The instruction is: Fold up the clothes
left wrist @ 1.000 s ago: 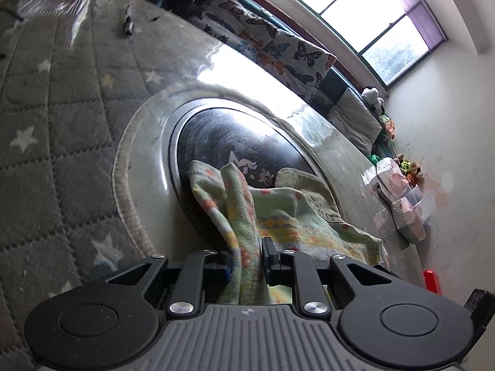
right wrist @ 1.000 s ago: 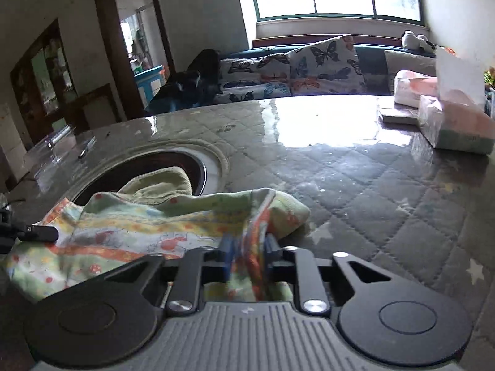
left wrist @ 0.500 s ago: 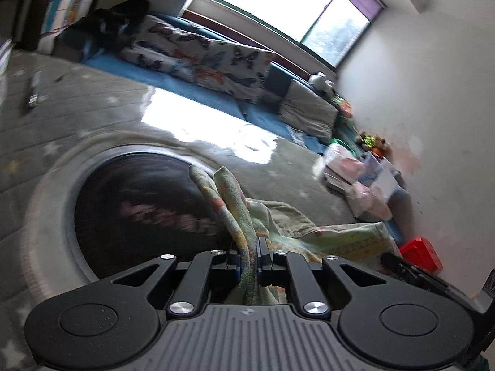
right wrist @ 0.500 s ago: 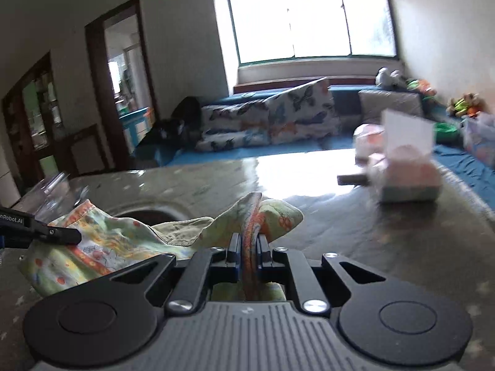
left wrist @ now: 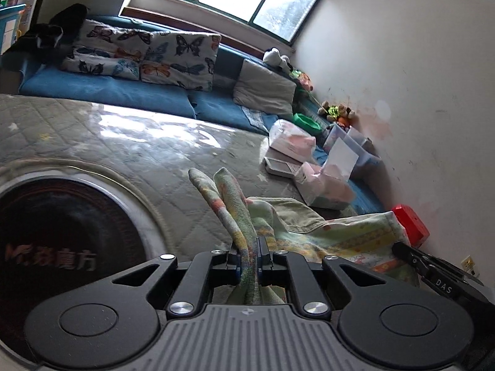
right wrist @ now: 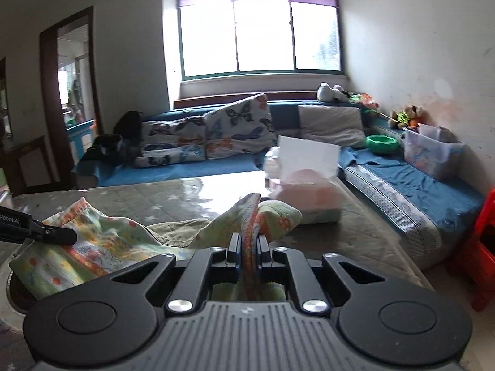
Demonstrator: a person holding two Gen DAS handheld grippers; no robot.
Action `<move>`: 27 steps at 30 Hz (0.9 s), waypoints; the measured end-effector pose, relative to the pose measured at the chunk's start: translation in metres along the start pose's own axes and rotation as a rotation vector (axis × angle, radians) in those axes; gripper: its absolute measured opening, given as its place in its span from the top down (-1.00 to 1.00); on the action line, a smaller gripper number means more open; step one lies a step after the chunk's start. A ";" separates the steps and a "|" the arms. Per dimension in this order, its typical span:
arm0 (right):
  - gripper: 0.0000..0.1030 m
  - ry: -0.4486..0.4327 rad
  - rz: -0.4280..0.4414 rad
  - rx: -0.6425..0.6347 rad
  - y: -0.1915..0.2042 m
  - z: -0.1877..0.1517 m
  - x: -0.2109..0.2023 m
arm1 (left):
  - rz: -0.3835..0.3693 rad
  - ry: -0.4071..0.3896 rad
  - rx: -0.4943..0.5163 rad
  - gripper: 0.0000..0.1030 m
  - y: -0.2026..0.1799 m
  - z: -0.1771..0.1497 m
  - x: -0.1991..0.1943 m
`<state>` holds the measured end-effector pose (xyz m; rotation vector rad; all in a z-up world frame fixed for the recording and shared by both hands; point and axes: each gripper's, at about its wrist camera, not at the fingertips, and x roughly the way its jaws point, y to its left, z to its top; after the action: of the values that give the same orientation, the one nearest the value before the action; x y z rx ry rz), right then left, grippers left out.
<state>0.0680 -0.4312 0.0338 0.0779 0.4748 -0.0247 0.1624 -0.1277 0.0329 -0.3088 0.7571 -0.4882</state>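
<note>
A small pale green printed garment [left wrist: 346,235] with orange trim hangs between my two grippers above the quilted grey table [left wrist: 130,142]. My left gripper [left wrist: 248,255] is shut on one bunched edge of it. My right gripper [right wrist: 247,247] is shut on the other edge [right wrist: 250,216]. The garment [right wrist: 102,241] sags in the middle. The tip of my right gripper shows at the right of the left wrist view [left wrist: 433,272], and the tip of my left gripper shows at the left of the right wrist view [right wrist: 37,232].
A round dark inset plate [left wrist: 62,235] with a metal rim sits in the table. Tissue packs [left wrist: 321,185] and a box [right wrist: 306,182] stand near the table's far right. A blue sofa with butterfly cushions [right wrist: 210,136] lies beyond. A red stool [right wrist: 482,247] stands at the right.
Both grippers have lifted and tilted up with the garment. It has risen off the round plate and moved to the right over the quilted cover.
</note>
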 end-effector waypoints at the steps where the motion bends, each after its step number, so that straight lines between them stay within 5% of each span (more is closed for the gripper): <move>1: 0.84 0.003 -0.007 0.003 -0.003 -0.001 0.001 | 0.001 0.009 0.003 0.81 -0.002 0.000 0.006; 27: 0.81 0.135 -0.122 0.074 -0.043 -0.047 0.035 | 0.126 0.097 0.145 0.80 -0.027 -0.025 0.051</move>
<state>0.0762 -0.4708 -0.0270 0.1241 0.6130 -0.1575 0.1678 -0.1799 -0.0025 -0.1021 0.8254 -0.4381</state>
